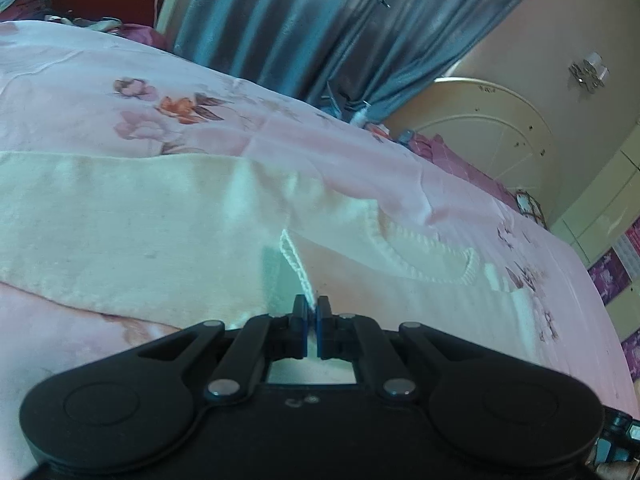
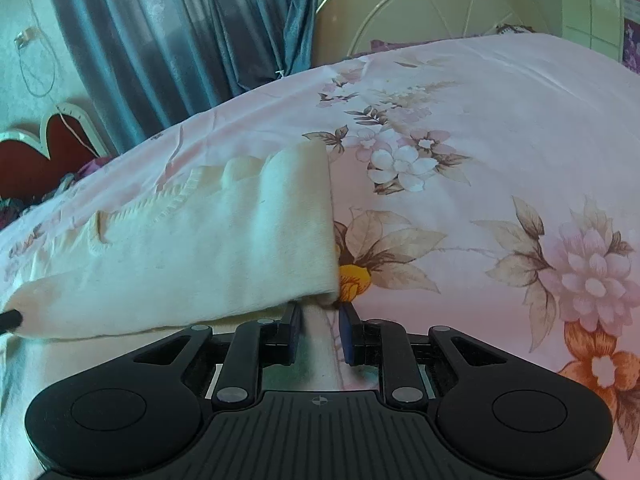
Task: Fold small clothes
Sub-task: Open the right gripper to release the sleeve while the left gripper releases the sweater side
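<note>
A small cream knit garment (image 1: 132, 220) lies on a pink floral bedsheet (image 1: 100, 92). My left gripper (image 1: 311, 308) is shut on the garment's crocheted edge, which rises from between the jaws. In the right wrist view the garment (image 2: 200, 256) lies folded over, its right edge ending just above my right gripper (image 2: 320, 312). The right jaws stand a little apart, over the garment's lower layer and the sheet (image 2: 500, 128). The tip of the left gripper shows at the far left edge of that view (image 2: 10, 319).
Blue-grey curtains (image 1: 304, 20) hang behind the bed. A cream round-arched headboard (image 1: 488, 128) and purple bedding (image 1: 460, 160) lie at the far end. A red heart-shaped cushion (image 2: 44, 152) sits at the left.
</note>
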Demonstrator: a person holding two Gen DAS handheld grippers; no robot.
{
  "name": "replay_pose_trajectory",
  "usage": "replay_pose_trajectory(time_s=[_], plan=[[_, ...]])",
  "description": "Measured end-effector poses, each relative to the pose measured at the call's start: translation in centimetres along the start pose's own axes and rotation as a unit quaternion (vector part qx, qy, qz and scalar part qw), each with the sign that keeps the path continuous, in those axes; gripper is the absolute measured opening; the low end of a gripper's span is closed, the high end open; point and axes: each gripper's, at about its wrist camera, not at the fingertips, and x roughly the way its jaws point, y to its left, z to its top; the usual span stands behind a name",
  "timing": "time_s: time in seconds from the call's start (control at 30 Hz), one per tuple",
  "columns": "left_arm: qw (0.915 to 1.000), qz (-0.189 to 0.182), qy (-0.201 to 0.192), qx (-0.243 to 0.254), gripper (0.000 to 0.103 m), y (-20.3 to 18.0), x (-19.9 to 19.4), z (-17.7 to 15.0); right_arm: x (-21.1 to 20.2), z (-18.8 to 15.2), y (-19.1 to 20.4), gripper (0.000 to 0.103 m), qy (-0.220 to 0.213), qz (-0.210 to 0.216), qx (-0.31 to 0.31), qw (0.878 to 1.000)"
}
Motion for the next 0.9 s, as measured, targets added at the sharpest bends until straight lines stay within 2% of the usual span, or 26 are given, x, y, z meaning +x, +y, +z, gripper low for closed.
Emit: replay_pose_trajectory(time_s=[0.23,0.33,0.47,0.57,0.63,0.67,0.7,0.73,0.8,0.83,0.9], plan=[[0.9997,0.016,0.016,-0.003,0.003,0.7,1.0,-0.7,0.1,-0.2,0.2,0.020,0.001,-0.009,-0.043,0.999],[0.9997,0.017,0.014,-0.004,0.004,0.7,1.0,-0.9,-0.1,-0.2,-0.1,0.000,-0.006,-0.028,-0.049,0.998],[0.9996,0.020,0.020,0.004,0.004,0.6,1.3,-0.9,-0.4,0.3,-1.5,0.000,-0.001,-0.022,-0.022,1.000],[0.9995,0.015,0.026,0.002,0.005,0.8,1.4,-0.8,-2.2,1.1,-1.2,0.000,-0.039,-0.006,-0.021,0.999],[0.9995,0.014,0.027,0.005,0.005,0.9,1.5,-0.8,-2.0,1.6,-0.4,0.000,-0.043,0.011,-0.029,0.999],[0.9995,0.016,0.027,0.009,0.005,0.8,1.6,-0.8,-1.3,1.6,-0.1,0.000,-0.036,0.020,-0.035,0.999],[0.9994,0.018,0.028,0.012,0.006,0.8,1.7,-0.8,0.0,1.6,0.1,0.000,-0.008,0.017,-0.043,0.999],[0.9993,0.019,0.029,0.011,0.008,0.8,1.6,-0.8,1.1,1.5,0.3,0.000,0.014,0.004,-0.051,0.999],[0.9992,0.029,0.026,0.010,0.015,0.8,1.2,-0.5,0.8,2.0,0.4,0.000,0.002,-0.009,-0.052,0.999],[0.9991,0.040,0.014,0.010,0.023,0.7,0.4,-0.2,0.1,2.3,0.4,0.000,-0.016,-0.012,-0.047,0.999],[0.9972,0.063,-0.020,0.036,0.032,0.0,-1.0,0.1,-0.8,2.9,0.5,0.000,-0.042,0.002,-0.043,0.998]])
